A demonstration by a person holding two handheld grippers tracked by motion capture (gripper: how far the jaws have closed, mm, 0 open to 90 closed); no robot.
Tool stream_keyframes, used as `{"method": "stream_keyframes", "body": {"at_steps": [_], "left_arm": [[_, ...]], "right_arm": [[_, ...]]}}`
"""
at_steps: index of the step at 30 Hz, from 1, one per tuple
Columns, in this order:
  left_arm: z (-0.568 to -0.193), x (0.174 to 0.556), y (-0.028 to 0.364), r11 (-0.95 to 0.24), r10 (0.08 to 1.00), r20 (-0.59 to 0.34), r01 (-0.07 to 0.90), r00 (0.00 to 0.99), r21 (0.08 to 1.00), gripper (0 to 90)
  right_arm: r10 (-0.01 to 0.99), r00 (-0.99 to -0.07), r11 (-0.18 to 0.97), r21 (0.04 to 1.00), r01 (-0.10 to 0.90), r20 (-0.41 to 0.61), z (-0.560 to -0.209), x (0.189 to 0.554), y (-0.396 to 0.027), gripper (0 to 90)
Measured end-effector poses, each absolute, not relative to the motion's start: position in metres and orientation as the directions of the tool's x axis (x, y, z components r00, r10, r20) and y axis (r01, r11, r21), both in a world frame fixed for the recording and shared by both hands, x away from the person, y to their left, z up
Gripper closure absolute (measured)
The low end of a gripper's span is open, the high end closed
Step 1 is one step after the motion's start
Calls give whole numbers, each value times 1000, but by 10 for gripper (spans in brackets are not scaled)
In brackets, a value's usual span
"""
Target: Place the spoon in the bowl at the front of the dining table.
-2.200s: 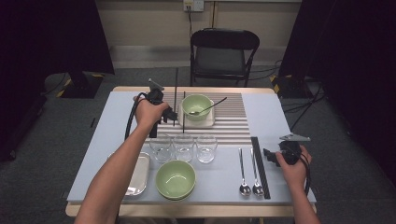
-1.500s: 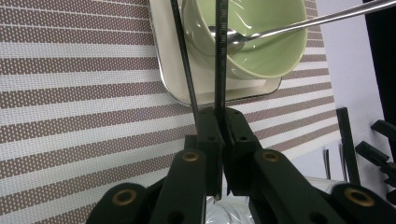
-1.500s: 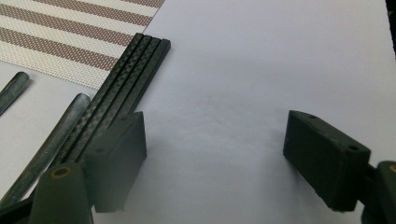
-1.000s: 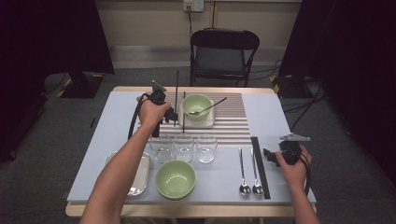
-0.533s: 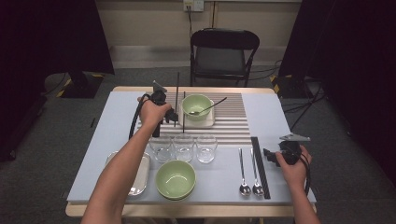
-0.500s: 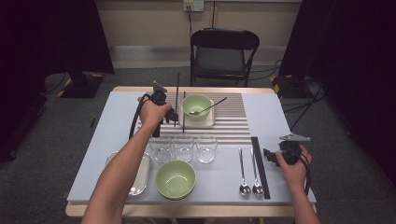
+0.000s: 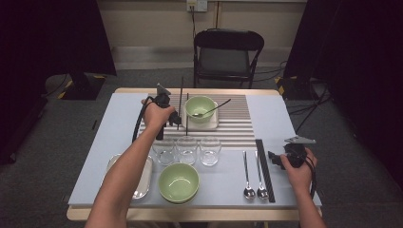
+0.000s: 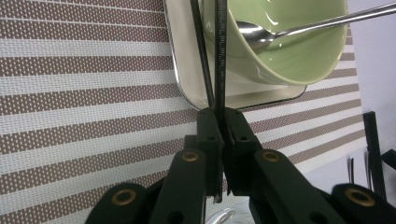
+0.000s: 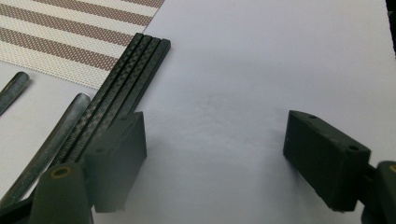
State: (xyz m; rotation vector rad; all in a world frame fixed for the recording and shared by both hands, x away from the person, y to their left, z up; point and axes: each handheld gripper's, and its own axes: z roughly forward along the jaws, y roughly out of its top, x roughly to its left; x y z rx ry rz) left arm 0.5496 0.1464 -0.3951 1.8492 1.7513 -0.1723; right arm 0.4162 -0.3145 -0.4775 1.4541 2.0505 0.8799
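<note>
High view: left claw [image 7: 174, 118] over the striped mat [image 7: 237, 126] toward the worktop's [image 7: 109, 137] far edge, clamped on black chopsticks [image 7: 180, 102] just beside the green bowl [image 7: 199, 107] on its tray. Right claw [image 7: 274, 156] low at the right edge, beside a black strip [image 7: 264, 166] and two spoons [image 7: 254, 175].

Left gripper view: left claw [image 8: 223, 126] pinched on chopsticks [image 8: 219, 51], sticks crossing the tray [image 8: 187, 79] edge and bowl [image 8: 289, 51] wall; spoon [image 8: 299, 28] inside the bowl.

Right gripper view: right claw [image 9: 215, 158] wide apart, gripping nothing, above bare worktop [image 9: 261, 60]; black strip [image 9: 126, 84] touching the left pad.
</note>
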Motion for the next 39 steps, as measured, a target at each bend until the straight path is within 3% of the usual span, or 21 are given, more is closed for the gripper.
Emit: {"method": "stream_keyframes", "body": {"at_steps": [39], "left_arm": [[-410,550,155,99,887,-459,948,55,304,868]], "right_arm": [[945,-325,234,732,640,-17,-478,416,-314,203]]}}
